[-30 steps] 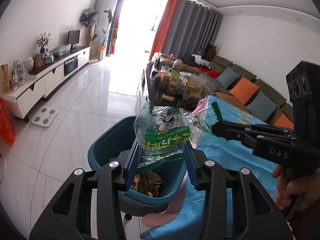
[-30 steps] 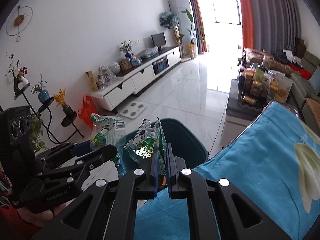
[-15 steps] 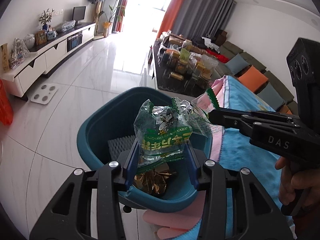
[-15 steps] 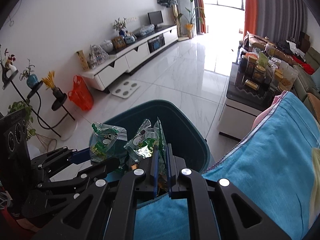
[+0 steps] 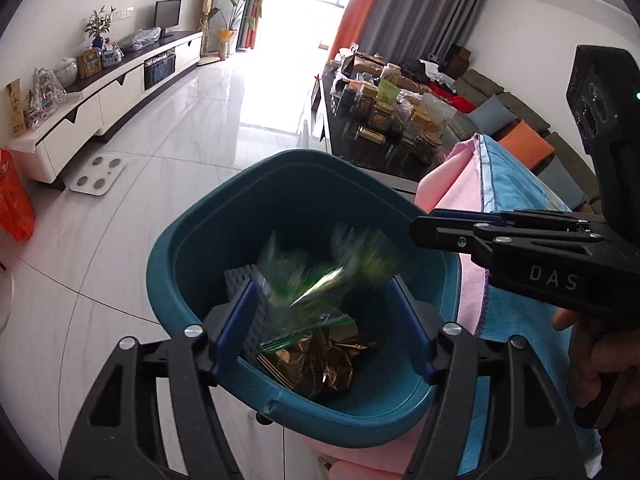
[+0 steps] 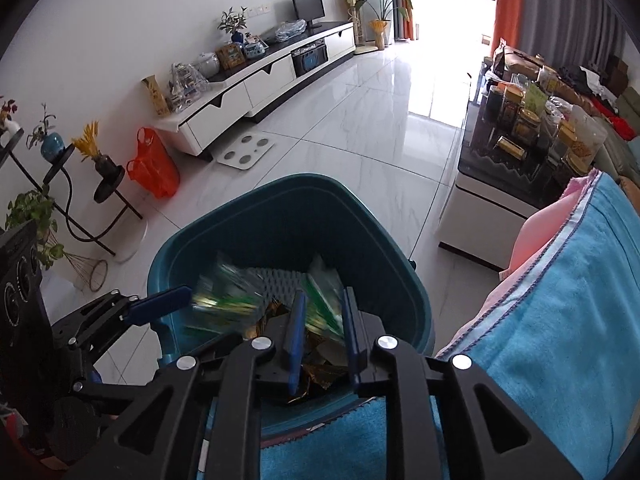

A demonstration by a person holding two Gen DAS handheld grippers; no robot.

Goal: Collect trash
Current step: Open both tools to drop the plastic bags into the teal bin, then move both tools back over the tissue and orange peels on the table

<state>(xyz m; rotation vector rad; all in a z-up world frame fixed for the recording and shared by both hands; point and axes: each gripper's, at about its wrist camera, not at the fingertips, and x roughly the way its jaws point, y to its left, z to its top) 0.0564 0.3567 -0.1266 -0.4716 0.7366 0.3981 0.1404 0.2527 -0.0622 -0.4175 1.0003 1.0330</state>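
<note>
Because both wrappers belong in the teal bin (image 5: 188, 304), I hold my left gripper (image 5: 320, 320) and right gripper (image 6: 322, 344) over it, jaws just spread, green wrappers (image 5: 304, 276) dropping free.

The white letters "DAS" stand on the side of the black right gripper (image 5: 424, 229), at the right in the left wrist view. The green wrappers (image 5: 320, 276) in the bin are too blurry to read. The jars on the far table show no words that can be read.
</note>
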